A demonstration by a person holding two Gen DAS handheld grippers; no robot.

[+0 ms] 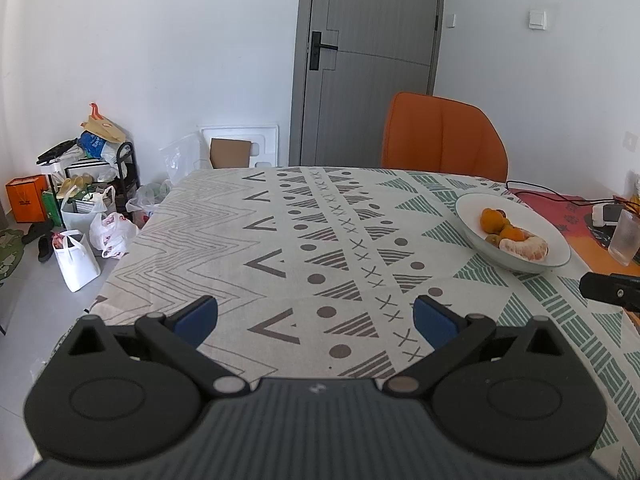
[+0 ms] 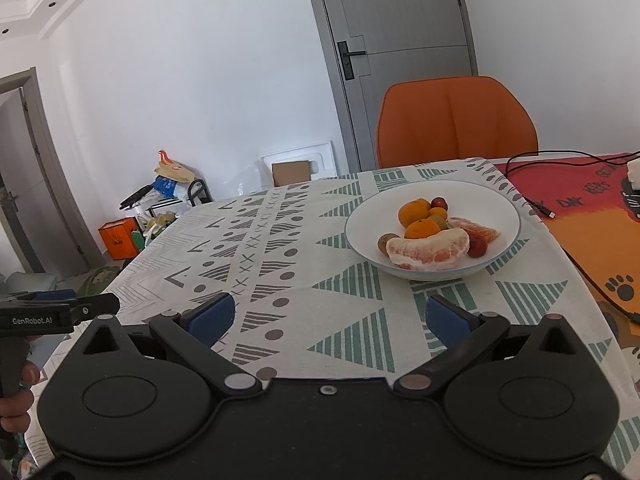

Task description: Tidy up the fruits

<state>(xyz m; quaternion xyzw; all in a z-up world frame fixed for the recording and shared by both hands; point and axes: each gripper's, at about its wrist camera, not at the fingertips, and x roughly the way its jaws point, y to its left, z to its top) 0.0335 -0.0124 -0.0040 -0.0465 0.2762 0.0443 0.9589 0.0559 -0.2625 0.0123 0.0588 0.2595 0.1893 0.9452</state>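
A white bowl sits on the patterned tablecloth and holds oranges, peeled pomelo pieces, a kiwi and small red fruits. My right gripper hovers open over the cloth, short of the bowl, with nothing between its blue pads. The left gripper is open too, over the table's left half, far from the bowl. In the right wrist view the left gripper shows at the left edge, held by a hand.
An orange chair stands behind the table by a grey door. A black cable crosses a red-orange mat at the right. A plastic cup stands there. Bags and a shelf crowd the floor at left.
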